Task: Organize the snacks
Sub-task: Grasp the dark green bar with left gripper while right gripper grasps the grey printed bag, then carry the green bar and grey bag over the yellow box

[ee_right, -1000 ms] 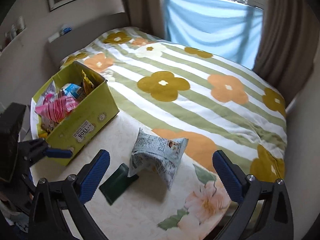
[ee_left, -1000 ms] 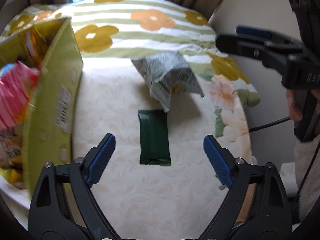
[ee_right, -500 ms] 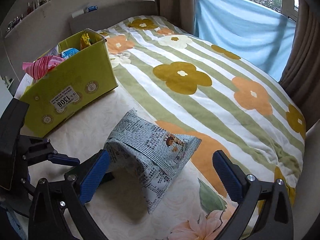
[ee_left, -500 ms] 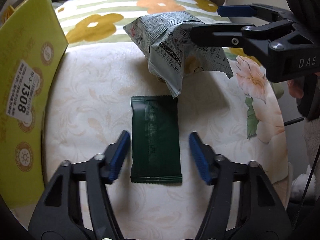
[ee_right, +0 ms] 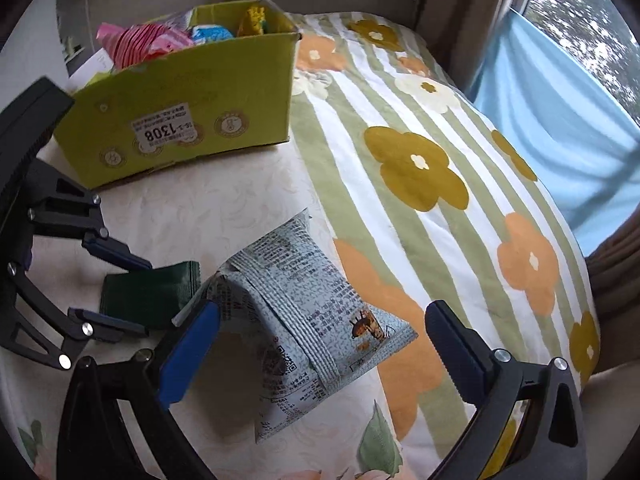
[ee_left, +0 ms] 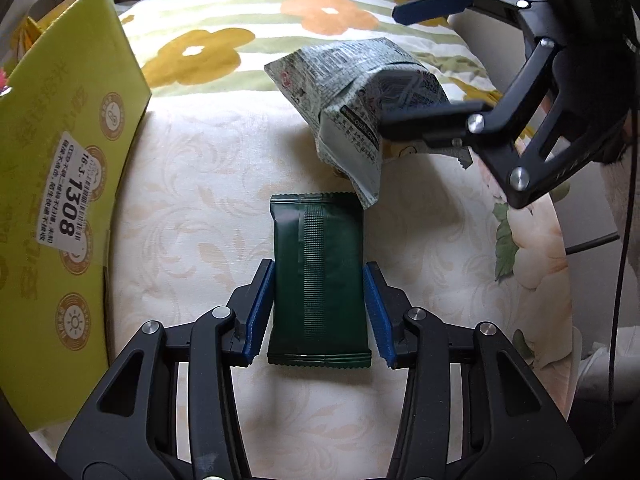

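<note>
A dark green snack packet (ee_left: 320, 240) lies flat on the cream cover. My left gripper (ee_left: 318, 270) straddles its near half, jaws closing, and both blue pads touch the packet's long edges. The right wrist view shows the same packet (ee_right: 160, 292) between the left gripper's (ee_right: 146, 298) fingers. Just beyond it stands a grey newsprint-pattern snack bag (ee_left: 360, 92), puffed up. My right gripper (ee_right: 320, 354) hangs over this bag (ee_right: 304, 300) with its jaws wide open, one finger on each side and neither pad touching. A yellow-green cardboard box (ee_right: 192, 120) holds several snacks.
The box wall (ee_left: 60, 200) rises close on the left of the left gripper. A striped flower-print blanket (ee_right: 420, 160) covers the bed beyond the bag. Blue cloth (ee_right: 560, 120) and brown curtains hang behind. A black cable (ee_left: 592, 244) runs past the bed's right edge.
My left gripper came down over the green packet and its jaws narrowed from wide apart onto the packet's sides. My right gripper sank, rolled, and now straddles the grey bag.
</note>
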The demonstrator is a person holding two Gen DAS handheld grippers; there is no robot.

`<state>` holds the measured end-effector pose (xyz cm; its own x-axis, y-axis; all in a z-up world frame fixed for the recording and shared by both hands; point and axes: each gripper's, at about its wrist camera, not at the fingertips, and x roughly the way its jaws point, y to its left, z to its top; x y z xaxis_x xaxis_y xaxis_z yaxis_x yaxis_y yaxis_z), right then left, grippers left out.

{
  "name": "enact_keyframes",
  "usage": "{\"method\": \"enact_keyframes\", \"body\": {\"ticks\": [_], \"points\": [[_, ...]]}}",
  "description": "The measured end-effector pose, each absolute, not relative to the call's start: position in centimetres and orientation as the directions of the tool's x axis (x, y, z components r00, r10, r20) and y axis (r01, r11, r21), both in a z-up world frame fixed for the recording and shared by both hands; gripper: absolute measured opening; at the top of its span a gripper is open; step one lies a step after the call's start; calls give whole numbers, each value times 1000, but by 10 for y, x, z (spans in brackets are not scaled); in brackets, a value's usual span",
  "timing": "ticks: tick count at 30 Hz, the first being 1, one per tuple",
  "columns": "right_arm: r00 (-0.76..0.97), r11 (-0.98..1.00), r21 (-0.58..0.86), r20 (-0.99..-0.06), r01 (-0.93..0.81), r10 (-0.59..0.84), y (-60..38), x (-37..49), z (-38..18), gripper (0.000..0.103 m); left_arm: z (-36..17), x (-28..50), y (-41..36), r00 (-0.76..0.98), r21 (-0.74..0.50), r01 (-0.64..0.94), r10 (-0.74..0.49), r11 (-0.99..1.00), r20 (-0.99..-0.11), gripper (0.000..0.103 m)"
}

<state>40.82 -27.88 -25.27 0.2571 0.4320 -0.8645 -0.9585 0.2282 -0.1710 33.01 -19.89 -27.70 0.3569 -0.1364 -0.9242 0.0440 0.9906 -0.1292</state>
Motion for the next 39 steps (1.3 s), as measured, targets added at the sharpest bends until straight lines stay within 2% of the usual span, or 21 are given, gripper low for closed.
{"method": "enact_keyframes", "body": {"ticks": [5, 7, 8, 12, 18, 23, 31, 39], "points": [[215, 115, -186, -913, -976, 345, -267, 406, -272, 101, -273, 329, -191, 360, -146, 23, -145, 989, -922, 40], [187, 100, -163, -930, -982, 315, -264, 405, -282, 90, -272, 328, -188, 361, -151, 11, -145, 988, -921, 40], [177, 100, -154, -939, -983, 294, -262, 405, -287, 74, -269, 323, -189, 362, -154, 6, -146, 988, -921, 40], [165, 167, -116, -934, -979, 317, -265, 408, -285, 66, -263, 318, -184, 372, -157, -10, -142, 987, -917, 41], [163, 304, -53, -923, -951, 349, -276, 410, -274, 64, -256, 318, -180, 386, -164, -15, -145, 986, -911, 40], [207, 414, -40, -907, -909, 367, -280, 410, -236, 64, -233, 314, -174, 416, -185, -19, -160, 983, -895, 40], [311, 555, -2, -830, -832, 463, -271, 409, -151, 64, -162, 299, -150, 537, -199, -11, -162, 980, -828, 41], [415, 626, -38, -780, -779, 469, -225, 387, -93, 64, -99, 297, -80, 641, -207, -4, -156, 978, -751, 40]]}}
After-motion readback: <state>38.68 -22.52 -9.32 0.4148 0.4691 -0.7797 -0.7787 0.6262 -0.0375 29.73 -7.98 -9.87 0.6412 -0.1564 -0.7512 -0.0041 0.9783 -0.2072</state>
